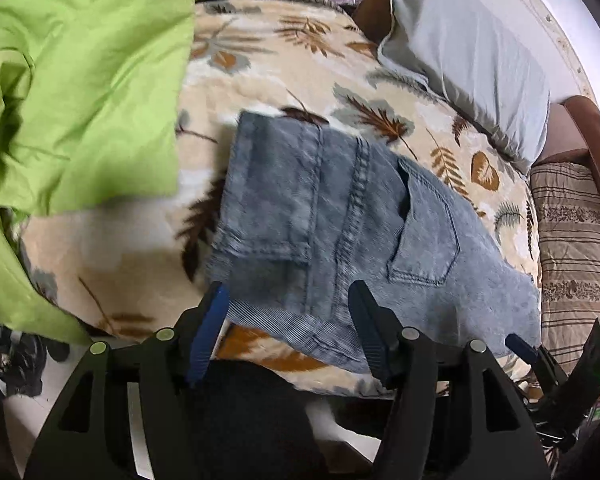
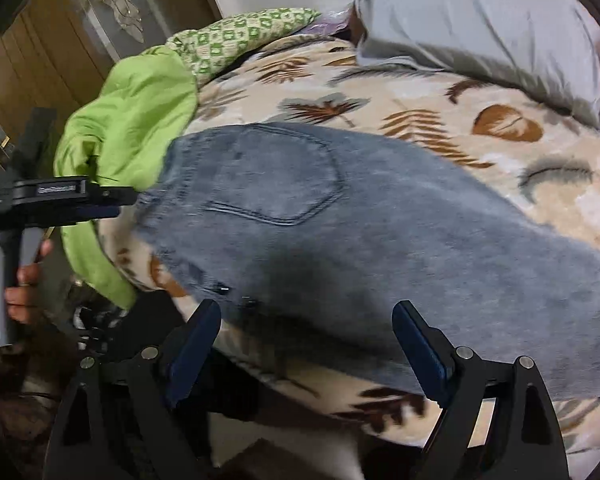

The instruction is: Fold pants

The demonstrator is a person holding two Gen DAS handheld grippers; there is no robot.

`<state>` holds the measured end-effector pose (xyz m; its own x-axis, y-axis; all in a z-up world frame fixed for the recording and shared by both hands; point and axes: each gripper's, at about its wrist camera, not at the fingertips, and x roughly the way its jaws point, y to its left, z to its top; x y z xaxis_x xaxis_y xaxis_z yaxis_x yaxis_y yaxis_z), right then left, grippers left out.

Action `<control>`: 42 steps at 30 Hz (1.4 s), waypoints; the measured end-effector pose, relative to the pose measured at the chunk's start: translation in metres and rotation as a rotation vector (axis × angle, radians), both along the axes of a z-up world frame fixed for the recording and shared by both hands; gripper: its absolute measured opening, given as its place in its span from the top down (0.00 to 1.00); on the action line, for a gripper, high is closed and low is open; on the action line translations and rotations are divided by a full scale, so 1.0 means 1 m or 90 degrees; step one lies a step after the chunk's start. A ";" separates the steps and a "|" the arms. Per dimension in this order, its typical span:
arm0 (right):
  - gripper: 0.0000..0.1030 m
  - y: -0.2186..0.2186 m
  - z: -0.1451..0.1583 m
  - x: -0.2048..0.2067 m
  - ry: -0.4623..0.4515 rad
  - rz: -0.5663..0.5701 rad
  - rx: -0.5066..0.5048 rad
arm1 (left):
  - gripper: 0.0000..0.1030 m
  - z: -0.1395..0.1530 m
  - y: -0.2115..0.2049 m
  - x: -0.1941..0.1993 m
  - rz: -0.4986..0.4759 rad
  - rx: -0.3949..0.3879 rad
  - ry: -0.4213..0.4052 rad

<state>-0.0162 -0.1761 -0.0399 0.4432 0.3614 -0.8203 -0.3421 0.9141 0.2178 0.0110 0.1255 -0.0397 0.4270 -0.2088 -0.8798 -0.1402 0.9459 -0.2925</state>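
Left wrist view. Faded blue denim pants [image 1: 340, 216], folded into a compact stack, lie on the bed's cream blanket with a brown and grey leaf print [image 1: 284, 60]. A back pocket faces up on the right half; a hemmed leg end lies across the left half. The left gripper [image 1: 288, 308], black with blue pads, hangs over the near edge of the pants with its jaws apart; the denim edge shows between the fingers, but the pads do not press on it. A crumpled lime-green sheet [image 1: 80, 92] covers the left of the bed, just beside the pants. A pale grey pillow [image 1: 468, 60] lies at the far right, a brown-striped cushion [image 1: 572, 240] beyond the bed edge. The tip of the right gripper [image 1: 524, 350] shows at the lower right. No readable writing here.

Right wrist view. The same pants [image 2: 380, 240] fill the middle, pocket up, blurred. The right gripper [image 2: 304, 344] stands wide open over the near edge, nothing clamped. At left a hand [image 2: 20, 280] holds the grey handle of the left gripper [image 2: 60, 196]; a small white label on its black body is too blurred to read. Green sheet [image 2: 140, 112], a green-and-white patterned cushion [image 2: 236, 36] and the grey pillow [image 2: 480, 20] lie behind.
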 end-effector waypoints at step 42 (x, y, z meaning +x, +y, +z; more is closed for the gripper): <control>0.79 0.119 -0.108 0.072 0.366 -0.217 0.466 | 0.60 -0.038 0.040 0.123 -0.095 -0.188 0.026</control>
